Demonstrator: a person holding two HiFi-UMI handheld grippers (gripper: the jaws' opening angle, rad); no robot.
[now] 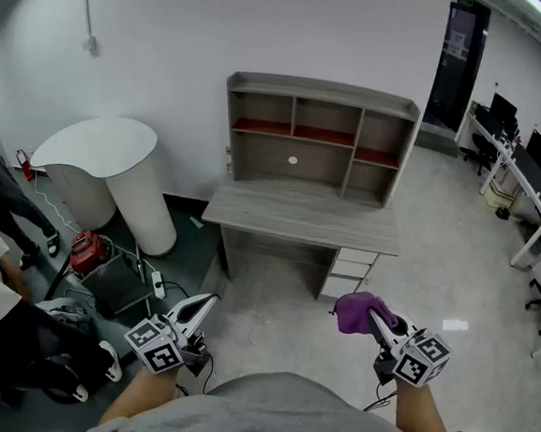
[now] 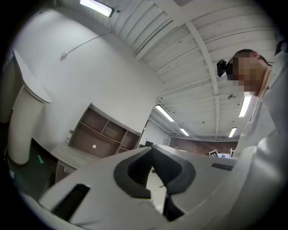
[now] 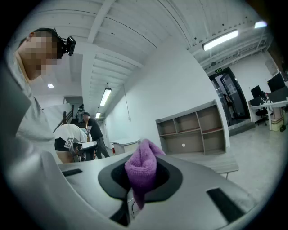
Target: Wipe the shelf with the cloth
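We cannot tell what the small white dot (image 1: 293, 161) on the shelf (image 1: 323, 91) is; the jaws of the right gripper (image 1: 381, 325) hide part of the cloth (image 1: 358, 312).

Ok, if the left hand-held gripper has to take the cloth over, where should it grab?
Probably the bunched purple end of the cloth sticking out past the right hand-held gripper. Come from the left with the left hand-held gripper: that lump is the free part.

Left claw (image 1: 210, 299) is pinched together and empty, right claw (image 1: 379, 321) clamps the cloth (image 1: 354, 312).
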